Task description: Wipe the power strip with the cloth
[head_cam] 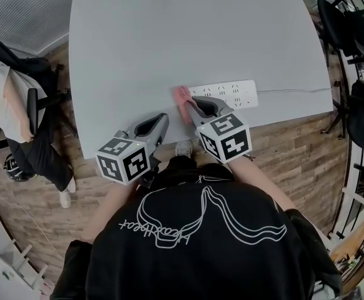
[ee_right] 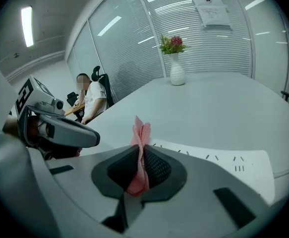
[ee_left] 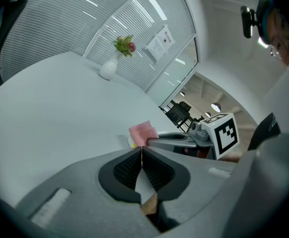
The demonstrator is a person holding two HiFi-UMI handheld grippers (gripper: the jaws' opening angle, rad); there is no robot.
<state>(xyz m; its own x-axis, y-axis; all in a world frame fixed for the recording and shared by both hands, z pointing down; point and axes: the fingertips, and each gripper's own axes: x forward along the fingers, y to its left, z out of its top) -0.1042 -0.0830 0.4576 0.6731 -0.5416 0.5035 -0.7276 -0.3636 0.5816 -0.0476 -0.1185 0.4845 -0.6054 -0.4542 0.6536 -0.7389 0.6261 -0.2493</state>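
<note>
Your black shirt (head_cam: 200,242), printed with a white line drawing, fills the bottom of the head view.

1. Right gripper (head_cam: 186,102) (ee_right: 140,151): your jaws are clenched on the cloth, and the marker cube faces up just in front of your chest.
2. Cloth (head_cam: 182,94) (ee_right: 141,133) (ee_left: 143,131): pink and folded. It is pinched upright between the right jaws, with a tuft standing past the tips. It sits at the left end of the power strip; whether it presses on the strip cannot be told.
3. Power strip (head_cam: 231,94) (ee_right: 208,157): white and long. It lies flat near the table's front edge, lengthwise along that edge, just ahead of your right gripper.
4. Cord (head_cam: 294,91): thin, running from the strip's right end toward the table's right edge.
5. Left gripper (head_cam: 163,119) (ee_left: 142,153): your jaws are pressed together with nothing between them. It is at the table's front edge, left of the cloth and apart from it.
6. Table (head_cam: 169,36): pale grey, with a rounded outline.
7. Vase (ee_right: 176,69) (ee_left: 107,69): white, holding flowers, upright at the table's far side and well apart from the strip.
8. Seated person (head_cam: 10,99) (ee_right: 92,97): in a chair off the table's left side.
9. Chairs (head_cam: 341,24): dark, by the right edge.
10. Floor (head_cam: 294,161): wood planks.
</note>
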